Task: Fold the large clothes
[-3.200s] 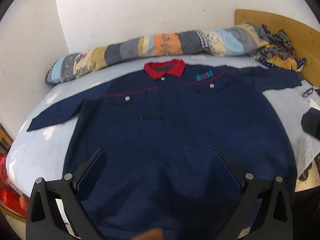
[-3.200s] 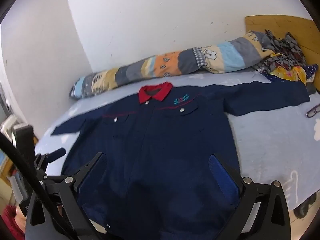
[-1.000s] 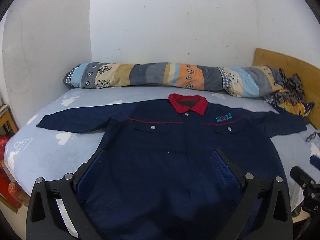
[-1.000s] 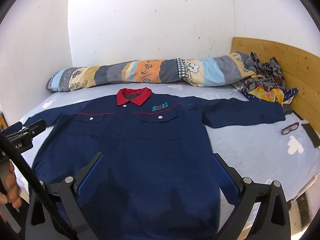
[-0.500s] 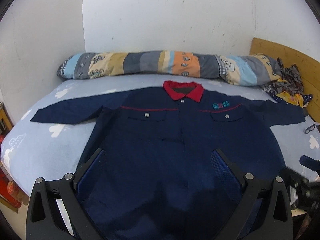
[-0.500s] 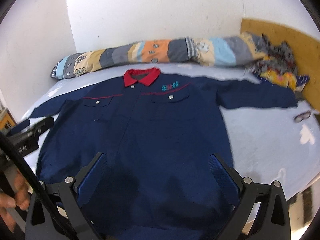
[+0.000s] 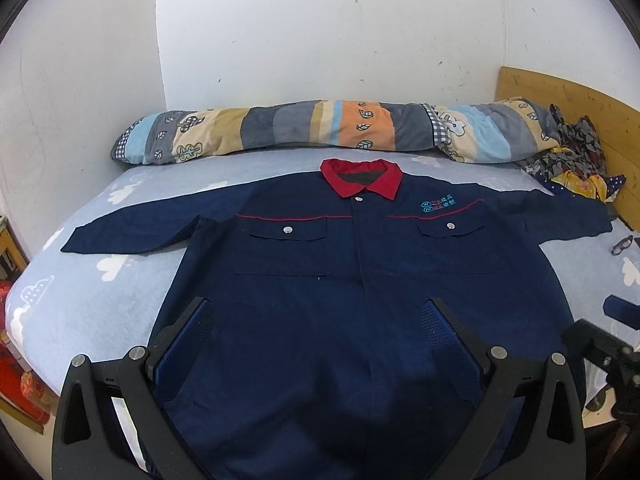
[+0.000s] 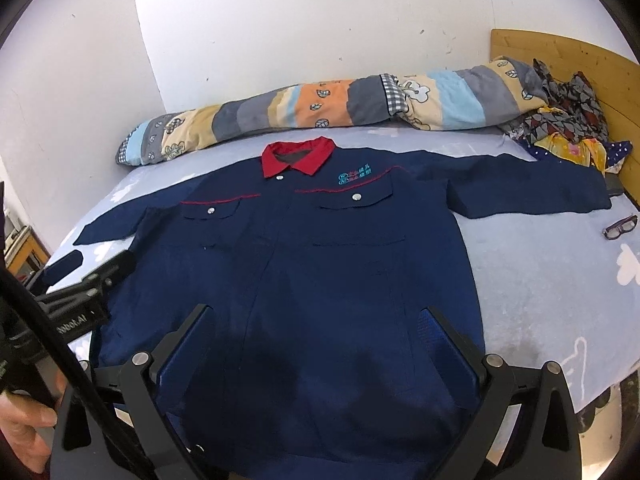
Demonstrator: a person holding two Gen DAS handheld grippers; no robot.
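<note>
navy work jacket [image 7: 360, 280] spread flat, front up, on bed [image 7: 88, 304], left gripper [image 7: 320, 332] and right gripper [image 8: 316, 332] both spread wide above hem, gripping nothing; risk: pinching single layer, dragging sleeves askew.

The left gripper [image 7: 318, 316] hangs level, its two fingers spread wide with nothing between them. The right gripper [image 8: 316, 316] is spread just as wide and empty. A hand [image 8: 24, 436], probably the left, grips a handle low down.
</note>
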